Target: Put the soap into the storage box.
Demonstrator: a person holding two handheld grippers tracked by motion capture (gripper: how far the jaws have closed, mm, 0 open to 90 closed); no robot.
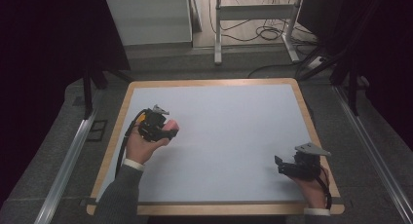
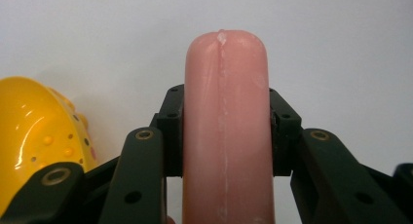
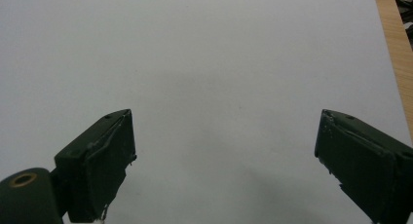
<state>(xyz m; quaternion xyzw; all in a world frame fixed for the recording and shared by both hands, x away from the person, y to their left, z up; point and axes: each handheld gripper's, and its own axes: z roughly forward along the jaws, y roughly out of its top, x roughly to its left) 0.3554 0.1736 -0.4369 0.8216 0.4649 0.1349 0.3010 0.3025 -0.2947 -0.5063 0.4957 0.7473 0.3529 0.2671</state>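
Note:
A pink, sausage-shaped object [image 2: 226, 136] with a rounded tip stands between the two black jaws of my left gripper [image 2: 226, 107], and the pads press on its sides. In the high view the left gripper [image 1: 168, 131] is held over the left part of the white board, the pink object's end [image 1: 171, 130] poking out to the right. A glossy yellow object with small dots [image 2: 39, 136] lies just beside the left jaw. Near the board's front right corner, my right gripper [image 1: 278, 163] points left. Its jaws [image 3: 224, 156] stand wide apart with bare white surface between them.
The white board has a wooden rim [image 1: 219, 82], which also runs along the top right edge [image 3: 394, 53] of the right gripper view. Beyond the board are grey floor, metal rails [image 1: 68, 160] and a white desk frame [image 1: 217, 34] with cables.

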